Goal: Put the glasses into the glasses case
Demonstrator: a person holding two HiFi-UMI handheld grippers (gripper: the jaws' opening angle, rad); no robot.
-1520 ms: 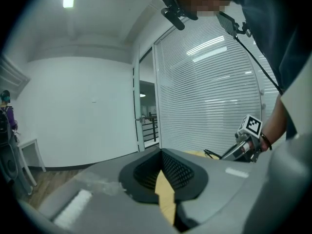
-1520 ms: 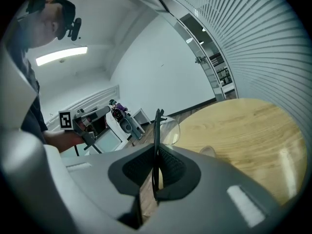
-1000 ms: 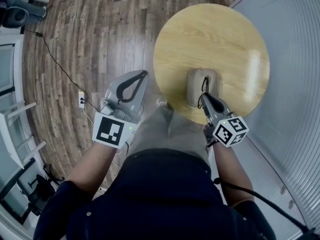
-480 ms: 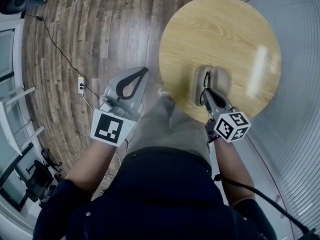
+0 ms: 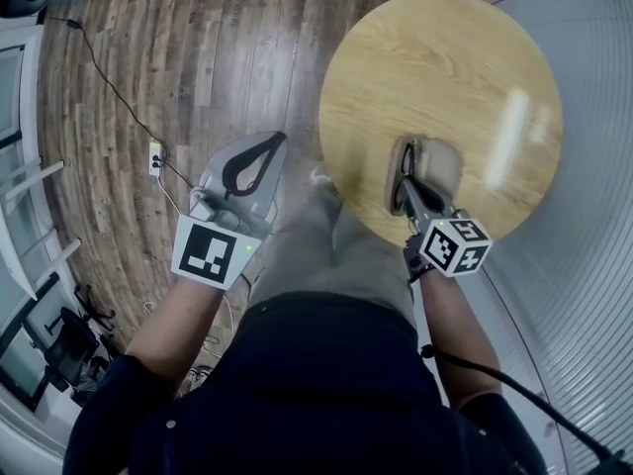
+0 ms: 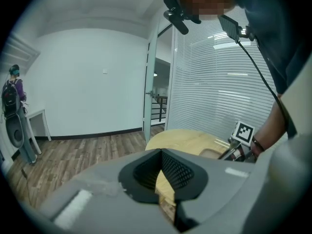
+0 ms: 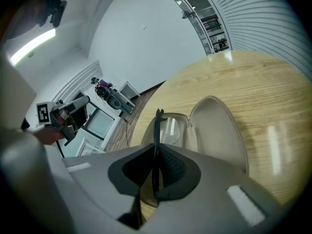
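Note:
An open beige glasses case (image 5: pixel 433 161) lies on the round wooden table (image 5: pixel 445 67) near its front edge. My right gripper (image 5: pixel 405 188) is shut on the black-framed glasses (image 7: pixel 157 126). It holds them upright on edge over the case's left half (image 7: pixel 181 130), where a lens (image 7: pixel 169 129) shows against the lining. The lid (image 7: pixel 222 128) lies open to the right. My left gripper (image 5: pixel 277 142) hangs off the table to the left, over the floor, shut with nothing between its pads (image 6: pixel 173 167).
A wall of glass with blinds (image 5: pixel 593 166) curves close round the table's right side. On the wooden floor lie a power strip (image 5: pixel 156 158) and its cable. White furniture legs (image 5: pixel 30 226) stand at far left. A person (image 6: pixel 12 89) stands far across the room.
My right gripper has sunk with the glasses closer onto the case's left half. The left gripper has dropped a little and stays off the table.

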